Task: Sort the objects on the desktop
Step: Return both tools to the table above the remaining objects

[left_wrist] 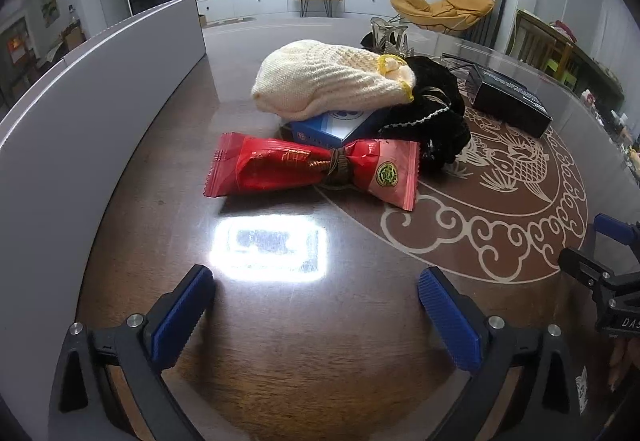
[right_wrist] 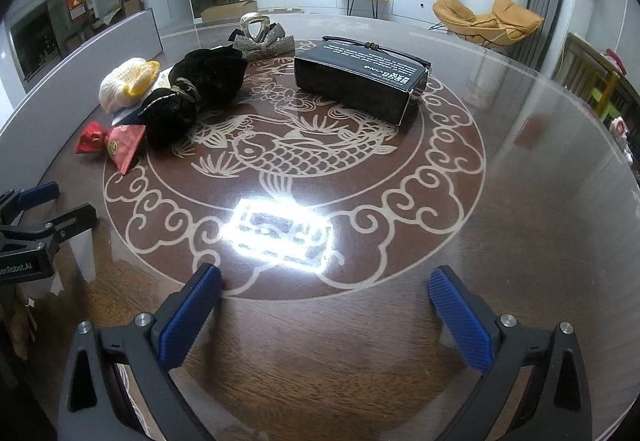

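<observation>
Both tongs, left tongs point(left_wrist: 312, 301) and right tongs point(right_wrist: 324, 301), gape wide, holding nothing, above the desk point(right_wrist: 520, 201). The red snack packet point(left_wrist: 316, 169), cinched at its middle, lies lengthwise across the left view near the desk's left edge, a round green-gold seal on its pink end. Behind it, a cream knit pouch point(left_wrist: 332, 81) rests on a blue box point(left_wrist: 332, 129). The black box point(right_wrist: 360, 81), printed with white text too small to read, sits toward the far edge.
</observation>
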`<action>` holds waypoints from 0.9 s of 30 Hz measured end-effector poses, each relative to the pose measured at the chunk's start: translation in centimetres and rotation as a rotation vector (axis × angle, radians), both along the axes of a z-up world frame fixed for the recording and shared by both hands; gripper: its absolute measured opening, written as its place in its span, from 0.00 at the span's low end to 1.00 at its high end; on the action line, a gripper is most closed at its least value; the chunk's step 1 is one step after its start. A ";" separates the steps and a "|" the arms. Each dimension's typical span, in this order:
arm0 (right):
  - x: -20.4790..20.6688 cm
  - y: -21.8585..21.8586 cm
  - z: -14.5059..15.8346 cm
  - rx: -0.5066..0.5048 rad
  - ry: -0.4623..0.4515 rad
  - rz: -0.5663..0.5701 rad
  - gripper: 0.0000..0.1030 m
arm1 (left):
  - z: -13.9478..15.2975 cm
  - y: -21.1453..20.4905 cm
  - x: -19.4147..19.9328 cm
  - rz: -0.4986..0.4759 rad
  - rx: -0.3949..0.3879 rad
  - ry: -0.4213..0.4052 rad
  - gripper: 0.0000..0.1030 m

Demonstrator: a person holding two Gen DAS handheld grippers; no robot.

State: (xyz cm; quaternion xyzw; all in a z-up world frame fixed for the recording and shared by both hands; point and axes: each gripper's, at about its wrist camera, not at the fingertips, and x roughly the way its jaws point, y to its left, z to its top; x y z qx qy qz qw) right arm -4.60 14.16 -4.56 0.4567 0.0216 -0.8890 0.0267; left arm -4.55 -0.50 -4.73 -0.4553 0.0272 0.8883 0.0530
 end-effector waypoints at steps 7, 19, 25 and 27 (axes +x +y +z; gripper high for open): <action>0.0 0.0 0.0 0.000 0.000 0.000 1.00 | -0.1 -0.3 -0.2 -0.008 0.001 -0.001 1.00; 0.2 0.0 0.1 0.000 0.001 0.000 1.00 | 1.3 -0.9 -2.2 0.113 0.098 -0.024 1.00; 0.3 0.0 0.1 0.000 0.001 -0.001 1.00 | 2.2 -0.6 -7.3 0.250 0.151 -0.037 1.00; 0.3 0.0 0.1 0.000 0.001 -0.001 1.00 | 1.3 -0.6 -8.3 0.271 0.138 -0.070 1.00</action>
